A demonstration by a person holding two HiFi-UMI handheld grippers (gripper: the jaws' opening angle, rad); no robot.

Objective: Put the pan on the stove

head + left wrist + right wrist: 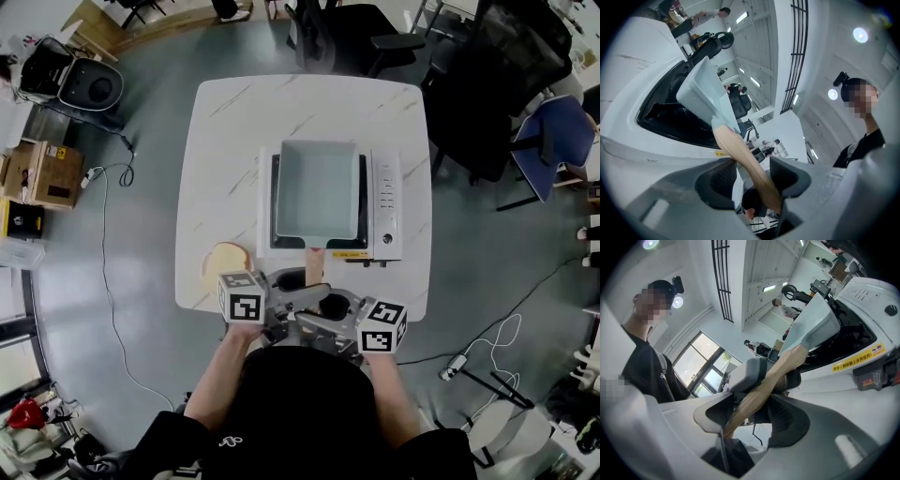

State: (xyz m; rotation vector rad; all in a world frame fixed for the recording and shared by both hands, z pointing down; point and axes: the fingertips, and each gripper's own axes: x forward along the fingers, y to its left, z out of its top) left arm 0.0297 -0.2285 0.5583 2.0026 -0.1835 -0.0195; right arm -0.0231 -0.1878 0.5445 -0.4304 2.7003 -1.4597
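The pan (317, 187), a square one in pale blue-green, sits on the induction stove (384, 202), flat over the black glass. Its wooden handle (315, 265) points toward the person at the near edge of the white table (225, 131). The stove stands about in the middle of the table, with its control strip on the right side in the head view.

Both grippers are brought together at the end of the handle, close to each other and near the table's edge. In the left gripper view, the left gripper (752, 180) has its jaws standing apart with the handle running between them. The wood leans on the pad at the right of that view and a gap shows to the other pad, so it does not clamp. The right gripper (751, 418) is the same. Its jaws are wide, the handle passes between them and lies against the pad at the left of its view, and the other pad is clear of it (a finger of the left gripper also shows there, just beside the wood).

On the table, left of the handle and near the front edge, lies a round yellowish disc (225, 261); what it is I cannot tell. Beyond the table stand dark office chairs (347, 37), and on the grey floor at the left is a cardboard box (42, 173)
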